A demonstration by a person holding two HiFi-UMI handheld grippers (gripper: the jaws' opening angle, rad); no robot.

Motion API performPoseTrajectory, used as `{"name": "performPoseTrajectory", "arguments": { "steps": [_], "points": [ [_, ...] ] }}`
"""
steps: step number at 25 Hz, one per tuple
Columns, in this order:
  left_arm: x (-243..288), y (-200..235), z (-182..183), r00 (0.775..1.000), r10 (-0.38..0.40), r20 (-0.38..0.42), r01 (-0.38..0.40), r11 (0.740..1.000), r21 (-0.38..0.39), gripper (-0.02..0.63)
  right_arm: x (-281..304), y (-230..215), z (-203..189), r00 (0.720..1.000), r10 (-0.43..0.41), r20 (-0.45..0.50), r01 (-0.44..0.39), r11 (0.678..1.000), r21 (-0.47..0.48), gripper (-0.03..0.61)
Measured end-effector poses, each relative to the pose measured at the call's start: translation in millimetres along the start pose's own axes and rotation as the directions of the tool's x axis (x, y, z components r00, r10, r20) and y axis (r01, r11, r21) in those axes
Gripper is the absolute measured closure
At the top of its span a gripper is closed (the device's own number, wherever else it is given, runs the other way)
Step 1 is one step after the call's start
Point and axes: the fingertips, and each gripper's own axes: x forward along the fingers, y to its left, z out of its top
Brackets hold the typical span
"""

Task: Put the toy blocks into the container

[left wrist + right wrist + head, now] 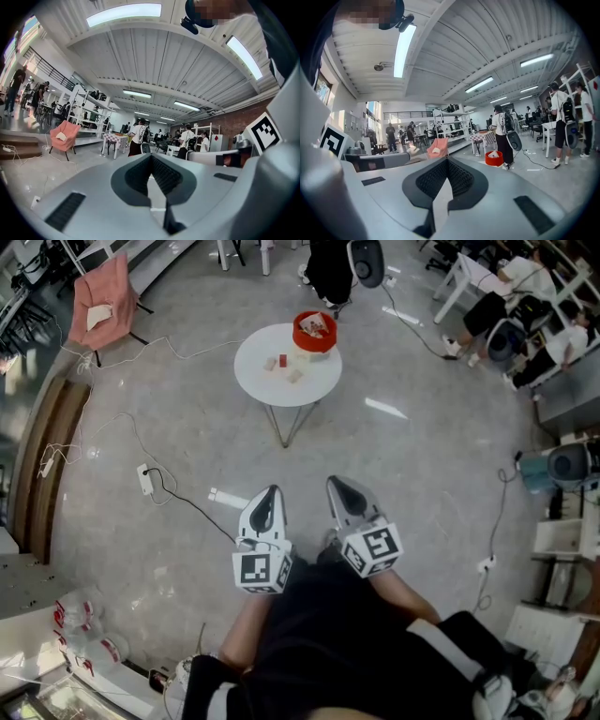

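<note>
So both grippers are just hanging out low in the head view, side by side over the person's dark-clothed lap, pointing up the frame toward the table. The left gripper (272,491) has its jaws closed tip to tip with nothing between them; its own view shows the ribbed pads meeting at the front and only floor past them. Same deal with the right gripper (334,483): jaws pressed together, empty. Each one has its marker cube facing the head camera.

The toy blocks (282,363) are well away from both grippers, out on a round white table (258,381) standing on the grey floor (187,427). There are a few small ones, one reddish and the others pale, lying loose on the tabletop. The red container (314,332) sits at the far edge of that same table, just beside the blocks. There's something pale in it, but it's too small to tell what. You can also spot the red tub in the right gripper view, off past the jaw tips.

Other stuff: a pink armchair (101,301) off to the upper left, a white power strip (145,479) with cables trailing across the floor, and some people (525,296) sitting by desks at the upper right.
</note>
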Motion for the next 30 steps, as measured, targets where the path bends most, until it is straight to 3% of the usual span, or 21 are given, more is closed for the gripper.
{"name": "performPoseTrajectory", "arguments": {
  "steps": [10,16,30],
  "points": [
    [0.6,24.8,-16.8,0.999,-0.035,-0.031,0.035,0.999,-0.021,0.621,19.4,13.8,-11.3,0.999,-0.044,-0.007,0.044,0.999,0.011,0.583],
    [23.5,38.8,-15.2,0.999,-0.028,-0.037,0.028,1.000,-0.013,0.621,47.0,-2.5,-8.0,0.999,-0.048,-0.003,0.048,0.999,0.017,0.583],
    [164.9,86.9,6.8,0.998,-0.001,-0.066,0.000,1.000,-0.012,0.621,174.1,-86.9,17.4,1.000,-0.014,-0.028,0.014,1.000,0.022,0.583]
  ]
}}
